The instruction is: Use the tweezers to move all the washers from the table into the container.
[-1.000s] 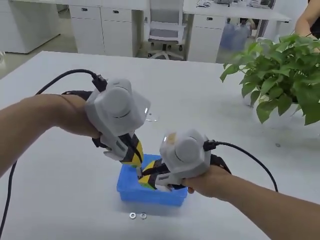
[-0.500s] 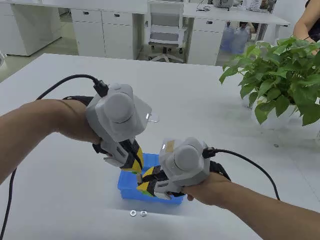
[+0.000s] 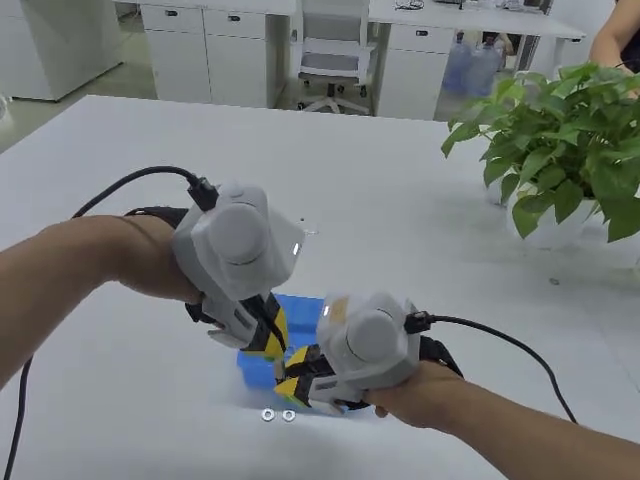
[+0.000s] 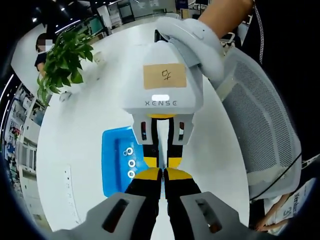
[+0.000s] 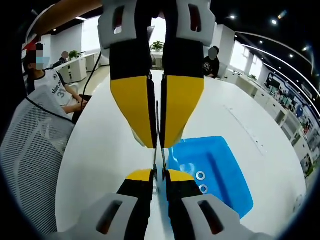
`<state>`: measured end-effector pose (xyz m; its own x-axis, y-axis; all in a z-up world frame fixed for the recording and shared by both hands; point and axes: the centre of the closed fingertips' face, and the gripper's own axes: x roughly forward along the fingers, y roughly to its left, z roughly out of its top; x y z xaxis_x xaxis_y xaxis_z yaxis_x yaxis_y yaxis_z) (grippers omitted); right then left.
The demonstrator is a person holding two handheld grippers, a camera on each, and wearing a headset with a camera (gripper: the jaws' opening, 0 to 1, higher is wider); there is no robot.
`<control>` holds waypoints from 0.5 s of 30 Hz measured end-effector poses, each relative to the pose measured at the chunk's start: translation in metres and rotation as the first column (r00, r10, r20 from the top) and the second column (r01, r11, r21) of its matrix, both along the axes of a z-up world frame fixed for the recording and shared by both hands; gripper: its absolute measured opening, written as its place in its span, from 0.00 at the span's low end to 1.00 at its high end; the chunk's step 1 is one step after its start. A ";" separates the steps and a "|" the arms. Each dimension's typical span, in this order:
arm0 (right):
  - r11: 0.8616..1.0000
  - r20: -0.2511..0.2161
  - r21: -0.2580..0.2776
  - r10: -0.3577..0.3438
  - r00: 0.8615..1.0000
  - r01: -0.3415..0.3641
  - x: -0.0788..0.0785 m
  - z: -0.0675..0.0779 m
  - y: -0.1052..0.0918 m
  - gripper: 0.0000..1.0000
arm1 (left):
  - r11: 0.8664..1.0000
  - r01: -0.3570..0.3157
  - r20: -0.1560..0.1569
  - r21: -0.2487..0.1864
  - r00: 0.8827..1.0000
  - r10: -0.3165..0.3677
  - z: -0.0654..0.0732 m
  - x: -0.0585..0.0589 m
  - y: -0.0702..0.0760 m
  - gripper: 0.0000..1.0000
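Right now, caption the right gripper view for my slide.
Yellow-tipped left gripper meets right gripper beside blue plastic tray holding round metal washers.

A white table (image 3: 420, 200) carries a blue container (image 3: 258, 366) — two washers (image 3: 268, 415) lie on the tabletop just beside its near edge. A potted plant (image 3: 560, 130) stands well apart, toward the right.

Three washers (image 4: 131, 163) inside one container (image 4: 111, 150); two washers (image 3: 267, 415) outside; one plant (image 3: 560, 140).

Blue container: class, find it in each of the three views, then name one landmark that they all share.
Head view: the blue container sits lower centre, near the bottom edge.
Left gripper view: container left of centre.
Right gripper view: container lower right.
Shared landmark: the white table beneath it.
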<state>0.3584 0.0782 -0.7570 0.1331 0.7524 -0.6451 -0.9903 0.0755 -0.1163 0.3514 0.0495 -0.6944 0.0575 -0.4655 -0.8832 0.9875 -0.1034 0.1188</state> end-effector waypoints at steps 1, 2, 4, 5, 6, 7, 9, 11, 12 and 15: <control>1.000 0.000 -0.001 -0.001 1.000 0.001 -0.001 -0.001 0.000 0.11 | 1.000 0.000 -0.002 0.000 1.000 0.000 -0.001 0.000 0.000 0.06; 1.000 -0.005 -0.002 -0.002 1.000 0.002 -0.002 -0.003 0.000 0.11 | 1.000 0.000 -0.005 0.000 1.000 0.000 -0.003 -0.001 0.000 0.06; 1.000 -0.005 -0.003 0.001 1.000 -0.001 -0.004 -0.006 0.000 0.11 | 1.000 0.000 -0.013 -0.002 1.000 0.000 -0.006 -0.004 0.000 0.06; 1.000 -0.009 -0.004 0.000 1.000 0.000 -0.005 -0.007 -0.001 0.11 | 1.000 -0.001 -0.014 -0.003 1.000 0.001 -0.007 -0.004 -0.001 0.06; 1.000 -0.011 -0.005 -0.002 1.000 0.001 -0.005 -0.008 -0.001 0.11 | 1.000 -0.002 -0.017 -0.004 1.000 0.002 -0.008 -0.004 -0.001 0.06; 1.000 -0.012 -0.005 -0.003 1.000 0.003 -0.006 -0.010 -0.002 0.11 | 1.000 -0.003 -0.019 -0.006 1.000 0.003 -0.010 -0.005 -0.001 0.06; 1.000 -0.017 -0.006 -0.005 1.000 0.005 -0.007 -0.012 -0.003 0.11 | 1.000 -0.001 -0.022 -0.007 1.000 0.001 -0.012 -0.006 -0.002 0.06; 1.000 -0.016 -0.013 -0.007 1.000 0.007 -0.008 -0.015 -0.004 0.11 | 1.000 -0.001 -0.025 -0.007 1.000 0.001 -0.015 -0.006 -0.003 0.06; 1.000 -0.015 -0.014 -0.006 1.000 0.006 -0.008 -0.016 -0.004 0.11 | 1.000 0.000 -0.027 -0.008 1.000 0.000 -0.016 -0.007 -0.003 0.06; 1.000 -0.022 -0.012 -0.014 1.000 0.014 -0.008 -0.018 -0.006 0.11 | 1.000 0.002 -0.030 -0.010 1.000 -0.002 -0.018 -0.007 -0.005 0.06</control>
<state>0.3505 0.0721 -0.7750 0.1287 0.7432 -0.6566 -0.9916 0.0879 -0.0949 0.3446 0.0445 -0.7122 0.0298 -0.4741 -0.8800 0.9904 -0.1047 0.0899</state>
